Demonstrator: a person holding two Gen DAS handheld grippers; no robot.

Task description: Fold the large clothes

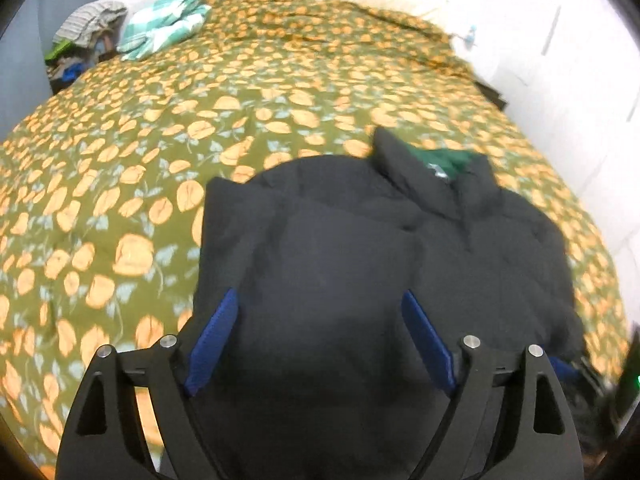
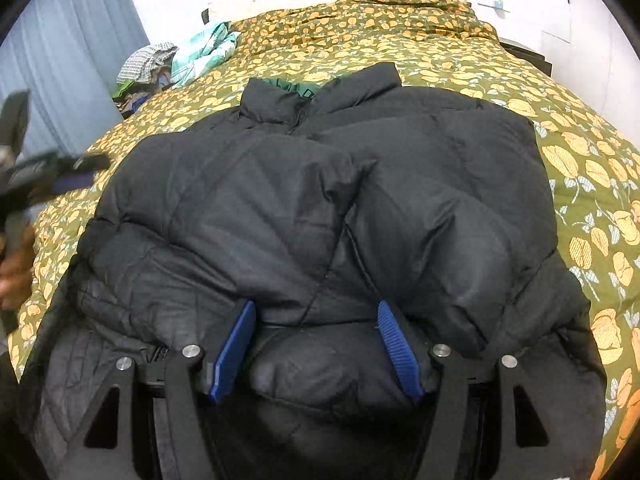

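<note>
A black puffer jacket (image 2: 420, 168) lies front up on the bed, collar (image 2: 320, 92) at the far end, green lining showing inside it. Both sleeves are folded in across the chest. My right gripper (image 2: 316, 306) is low over the near hem, and a puffy roll of the hem fills the gap between its blue pads (image 2: 234, 352), which press on it. My left gripper (image 1: 320, 294) hangs open and wide above the left side of the jacket (image 1: 360, 240), with nothing held. In the right wrist view the left gripper (image 2: 60, 176) is a blur at the left edge, held by a hand (image 2: 16, 272).
The bed carries an olive quilt with orange flowers (image 1: 160, 140). A green-and-white checked cloth (image 1: 164, 24) and a heap of clothes (image 1: 88, 28) sit at its far left corner. A pale wall (image 1: 560, 60) runs along the right, and a blue curtain (image 2: 68, 40) hangs at the left.
</note>
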